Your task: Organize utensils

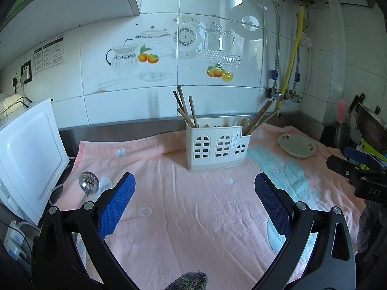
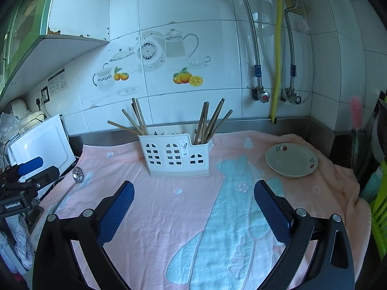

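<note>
A white utensil holder [image 1: 216, 148] with window cut-outs stands at the back of the pink towel; it also shows in the right wrist view [image 2: 175, 154]. Wooden chopsticks [image 1: 185, 106] stick out of its left and right [image 2: 211, 120] compartments. A metal slotted spoon [image 1: 89, 181] lies on the towel's left edge, and shows small in the right wrist view [image 2: 78, 174]. My left gripper [image 1: 194, 186] is open and empty, in front of the holder. My right gripper [image 2: 193, 193] is open and empty, over the towel.
A white bowl [image 1: 297, 145] with a flower print sits on the towel at the right, also in the right wrist view [image 2: 291, 160]. A white appliance [image 1: 26, 154] stands at the left. A pan and brush [image 1: 342, 111] crowd the right edge. The tiled wall is behind.
</note>
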The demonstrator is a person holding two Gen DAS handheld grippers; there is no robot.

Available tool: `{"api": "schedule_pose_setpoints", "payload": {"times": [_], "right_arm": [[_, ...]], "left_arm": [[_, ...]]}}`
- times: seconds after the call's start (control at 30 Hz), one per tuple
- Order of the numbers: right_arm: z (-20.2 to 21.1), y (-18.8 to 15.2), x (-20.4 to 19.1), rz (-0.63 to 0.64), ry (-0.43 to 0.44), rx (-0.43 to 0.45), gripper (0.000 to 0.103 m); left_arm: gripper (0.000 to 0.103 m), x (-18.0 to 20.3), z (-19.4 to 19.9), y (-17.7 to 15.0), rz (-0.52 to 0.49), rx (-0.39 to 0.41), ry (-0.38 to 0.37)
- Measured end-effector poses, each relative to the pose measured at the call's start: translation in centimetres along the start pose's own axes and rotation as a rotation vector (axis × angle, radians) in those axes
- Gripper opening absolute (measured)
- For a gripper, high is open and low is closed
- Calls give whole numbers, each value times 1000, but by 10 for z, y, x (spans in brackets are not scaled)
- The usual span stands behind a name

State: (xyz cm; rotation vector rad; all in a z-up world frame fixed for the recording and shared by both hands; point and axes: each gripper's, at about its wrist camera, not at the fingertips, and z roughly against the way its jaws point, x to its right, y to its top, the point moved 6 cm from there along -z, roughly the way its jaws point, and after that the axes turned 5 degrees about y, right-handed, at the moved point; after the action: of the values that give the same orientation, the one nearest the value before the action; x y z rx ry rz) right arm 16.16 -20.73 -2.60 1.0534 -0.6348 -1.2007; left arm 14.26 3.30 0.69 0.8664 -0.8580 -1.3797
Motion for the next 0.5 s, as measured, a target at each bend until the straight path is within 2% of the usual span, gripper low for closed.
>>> {"api": "schedule_pose_setpoints", "payload": {"times": [0.5], "right_arm": [[1, -7, -9, 44, -18, -5, 96]], "left_arm": [[98, -4, 0, -9, 19, -17, -3]]}}
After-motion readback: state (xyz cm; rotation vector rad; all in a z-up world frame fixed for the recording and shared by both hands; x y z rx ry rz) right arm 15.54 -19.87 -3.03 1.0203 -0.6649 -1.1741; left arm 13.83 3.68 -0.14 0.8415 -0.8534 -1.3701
